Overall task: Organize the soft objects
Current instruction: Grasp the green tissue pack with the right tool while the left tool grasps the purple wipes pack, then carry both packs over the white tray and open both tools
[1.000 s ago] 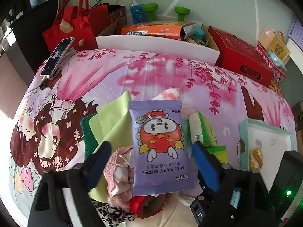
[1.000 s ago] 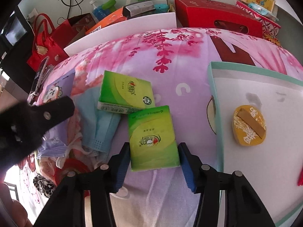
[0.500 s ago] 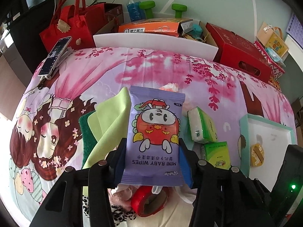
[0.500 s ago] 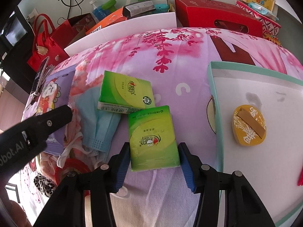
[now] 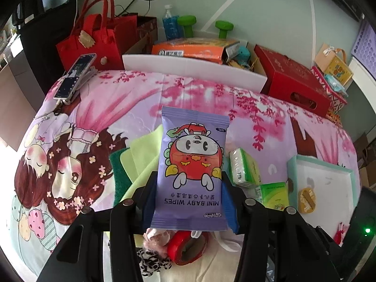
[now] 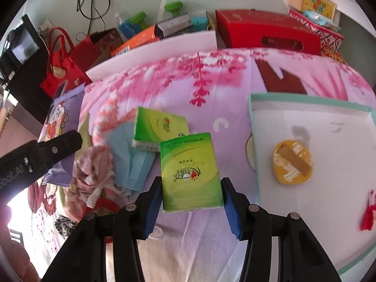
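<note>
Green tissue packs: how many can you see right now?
2. One tissue pack is clamped in the right gripper; the other tissue pack lies on the sheet beyond it, against the blue mask. More may be hidden.

- The left hand-held gripper [image 5: 189, 198] is closed on the purple wipes pack [image 5: 192, 171]; its blue pads [image 5: 229, 205] are pressed against the pack's two long edges, at the lower half.
- The pack is held flat between the black fingers, pointing forward.
- The right hand-held gripper [image 6: 191, 199] is clamped on the green tissue pack [image 6: 190, 172], a blue pad [image 6: 231, 208] set at each side.
- The left hand-held gripper's black finger is seen to the left of the tissue pack in the right wrist view.
</note>
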Action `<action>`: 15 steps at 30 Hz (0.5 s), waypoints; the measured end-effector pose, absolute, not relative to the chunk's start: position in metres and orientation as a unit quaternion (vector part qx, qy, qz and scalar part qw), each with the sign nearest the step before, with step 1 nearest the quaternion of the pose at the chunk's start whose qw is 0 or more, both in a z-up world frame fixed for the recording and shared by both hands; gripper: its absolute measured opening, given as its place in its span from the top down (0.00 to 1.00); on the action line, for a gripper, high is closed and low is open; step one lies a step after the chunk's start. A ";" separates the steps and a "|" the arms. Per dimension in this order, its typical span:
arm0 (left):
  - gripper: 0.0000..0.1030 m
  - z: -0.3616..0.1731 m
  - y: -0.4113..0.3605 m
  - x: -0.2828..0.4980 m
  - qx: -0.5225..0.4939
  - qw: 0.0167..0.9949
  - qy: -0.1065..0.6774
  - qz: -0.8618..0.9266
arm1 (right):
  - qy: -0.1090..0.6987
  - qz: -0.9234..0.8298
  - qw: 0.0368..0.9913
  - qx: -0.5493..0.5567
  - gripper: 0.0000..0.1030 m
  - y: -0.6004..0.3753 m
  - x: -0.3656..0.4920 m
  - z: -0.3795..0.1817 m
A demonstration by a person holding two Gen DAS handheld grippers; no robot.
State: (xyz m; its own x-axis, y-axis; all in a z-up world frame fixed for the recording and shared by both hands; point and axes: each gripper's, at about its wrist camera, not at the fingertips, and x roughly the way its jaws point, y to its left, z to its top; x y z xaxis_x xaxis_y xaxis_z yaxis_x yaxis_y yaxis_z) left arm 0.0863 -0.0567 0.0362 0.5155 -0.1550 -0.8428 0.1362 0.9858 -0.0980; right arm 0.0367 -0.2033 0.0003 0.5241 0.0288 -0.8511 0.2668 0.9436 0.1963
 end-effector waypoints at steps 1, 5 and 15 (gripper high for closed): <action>0.51 0.040 -0.056 0.085 -0.011 0.873 0.481 -0.085 | 0.477 -0.070 0.863 0.153 0.49 -0.204 0.035 0.005; 0.51 0.053 -0.053 0.080 -0.016 0.882 0.463 -0.087 | 0.455 -0.076 0.874 0.152 0.49 -0.207 0.026 0.020; 0.51 0.055 -0.059 0.075 -0.006 0.885 0.457 -0.088 | 0.439 -0.097 0.876 0.174 0.49 -0.231 0.012 0.029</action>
